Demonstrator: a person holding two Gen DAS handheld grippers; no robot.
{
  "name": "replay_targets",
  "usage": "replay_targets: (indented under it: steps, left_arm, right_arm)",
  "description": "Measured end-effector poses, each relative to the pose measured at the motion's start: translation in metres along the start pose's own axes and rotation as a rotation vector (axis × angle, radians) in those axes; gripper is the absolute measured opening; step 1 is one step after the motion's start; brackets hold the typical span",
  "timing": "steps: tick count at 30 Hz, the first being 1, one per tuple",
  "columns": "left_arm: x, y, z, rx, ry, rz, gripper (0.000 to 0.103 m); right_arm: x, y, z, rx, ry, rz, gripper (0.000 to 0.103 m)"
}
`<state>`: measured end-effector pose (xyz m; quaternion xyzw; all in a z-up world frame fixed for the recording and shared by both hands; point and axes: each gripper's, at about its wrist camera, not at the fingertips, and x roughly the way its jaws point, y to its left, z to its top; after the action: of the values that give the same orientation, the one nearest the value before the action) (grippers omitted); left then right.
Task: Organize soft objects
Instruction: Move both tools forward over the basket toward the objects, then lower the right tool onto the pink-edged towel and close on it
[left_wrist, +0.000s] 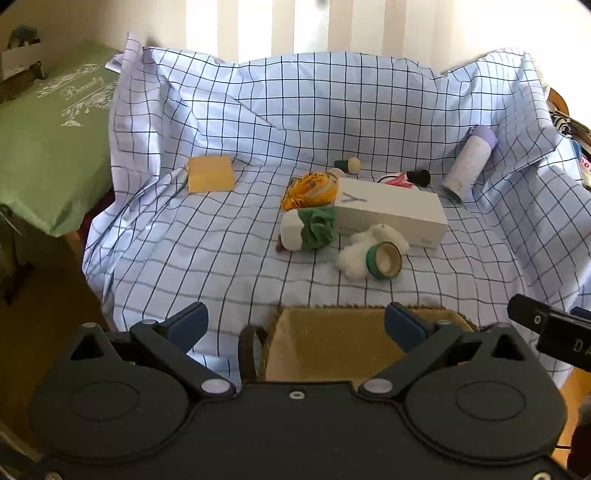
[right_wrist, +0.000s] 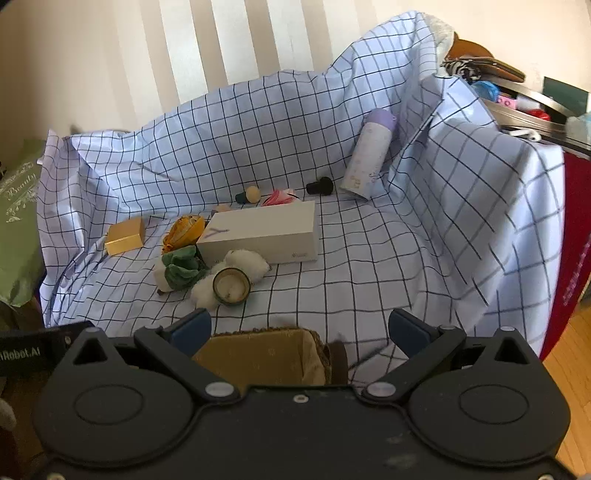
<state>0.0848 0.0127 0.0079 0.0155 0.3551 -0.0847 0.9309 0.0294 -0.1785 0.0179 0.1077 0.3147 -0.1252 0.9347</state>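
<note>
A cluster lies mid-cloth: an orange tasselled bundle (left_wrist: 310, 189) (right_wrist: 184, 232), a green scrunchie (left_wrist: 317, 225) (right_wrist: 181, 266) wrapped on a white cylinder (left_wrist: 291, 232), and white fluffy tufts (left_wrist: 354, 258) (right_wrist: 247, 263) under a green tape roll (left_wrist: 384, 260) (right_wrist: 231, 286). A pink item (left_wrist: 397, 180) (right_wrist: 277, 197) sits behind the long white box (left_wrist: 391, 214) (right_wrist: 264, 233). A woven basket (left_wrist: 332, 343) (right_wrist: 266, 356) stands at the near edge. My left gripper (left_wrist: 295, 326) hangs open above the basket, and my right gripper (right_wrist: 299, 330) is open over the basket's right end. Both hold nothing.
On the checked cloth (left_wrist: 184, 240) (right_wrist: 369, 258) also lie a gold box (left_wrist: 210, 173) (right_wrist: 125, 236), a lilac-capped bottle (left_wrist: 469, 162) (right_wrist: 369, 155), a black stopper (left_wrist: 419, 177) (right_wrist: 319, 186) and a wooden-headed peg (left_wrist: 347, 164) (right_wrist: 248, 195). A green cushion (left_wrist: 48, 147) is left; cluttered shelves (right_wrist: 517, 92) right.
</note>
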Motion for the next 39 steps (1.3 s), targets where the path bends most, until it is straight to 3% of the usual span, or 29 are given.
replay_targets:
  steps: [6, 12, 17, 26, 33, 39]
  left_arm:
    - [0.030, 0.005, 0.017, 0.002, 0.034, 0.032, 0.099]
    - [0.063, 0.013, 0.031, -0.013, 0.091, 0.011, 0.099]
    - [0.087, 0.014, 0.048, 0.005, 0.110, 0.012, 0.099]
    - [0.135, 0.013, 0.100, 0.019, 0.084, 0.003, 0.099]
    - [0.175, 0.005, 0.136, 0.056, 0.041, 0.026, 0.099]
    - [0.211, 0.004, 0.162, 0.058, 0.034, 0.043, 0.099]
  right_arm:
    - [0.031, 0.001, 0.015, -0.021, 0.050, 0.004, 0.102]
    - [0.066, 0.002, 0.028, -0.018, 0.116, 0.020, 0.102]
    - [0.095, 0.008, 0.046, -0.056, 0.121, 0.016, 0.102]
    - [0.164, 0.006, 0.106, -0.087, 0.081, 0.009, 0.102]
    - [0.227, 0.002, 0.149, -0.086, 0.039, -0.048, 0.102]
    - [0.277, -0.001, 0.162, -0.092, 0.080, -0.082, 0.102]
